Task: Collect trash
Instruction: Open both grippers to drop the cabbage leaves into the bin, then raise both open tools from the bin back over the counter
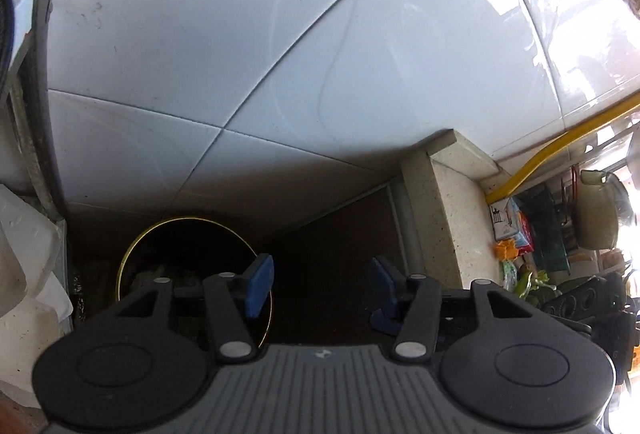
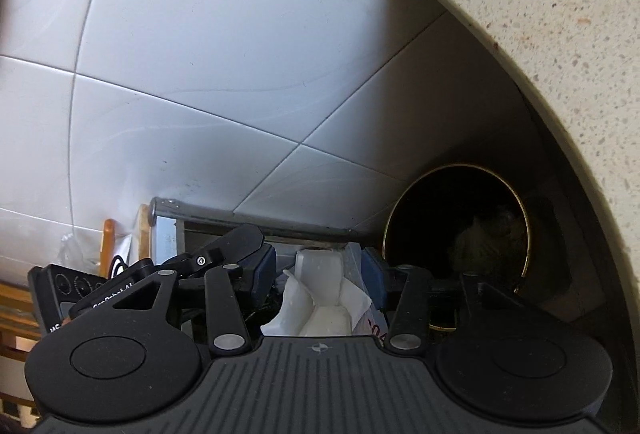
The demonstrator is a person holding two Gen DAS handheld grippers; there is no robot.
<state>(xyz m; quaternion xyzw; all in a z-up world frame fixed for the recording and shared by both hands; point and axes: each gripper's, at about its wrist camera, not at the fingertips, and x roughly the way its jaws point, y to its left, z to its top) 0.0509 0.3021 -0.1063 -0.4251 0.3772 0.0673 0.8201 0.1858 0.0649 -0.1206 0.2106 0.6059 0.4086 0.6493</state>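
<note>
The right gripper (image 2: 320, 284) holds a crumpled wad of white trash (image 2: 320, 294) between its blue pads (image 2: 264, 274), which sit narrowed onto the wad's sides. The bin (image 2: 456, 234), dark inside with a thin gold rim, stands low against the tiled wall (image 2: 200, 54) at about three o'clock from the wad, tucked under the speckled stone counter (image 2: 560, 34). Something greyish already lies in it, too dim to name.

The left gripper (image 1: 320, 282) is wide apart and carries nothing; in its own view the same bin (image 1: 192, 258) sits at about nine o'clock from its fingers, near the metal pole (image 1: 32, 74).

To do this step well, I'd say the right hand should swing the wad toward three o'clock and dip under the counter edge without brushing it. It should release only once the wad is squarely over the gold rim, since light paper could drift. The left gripper looks best kept clear of the opening.
</note>
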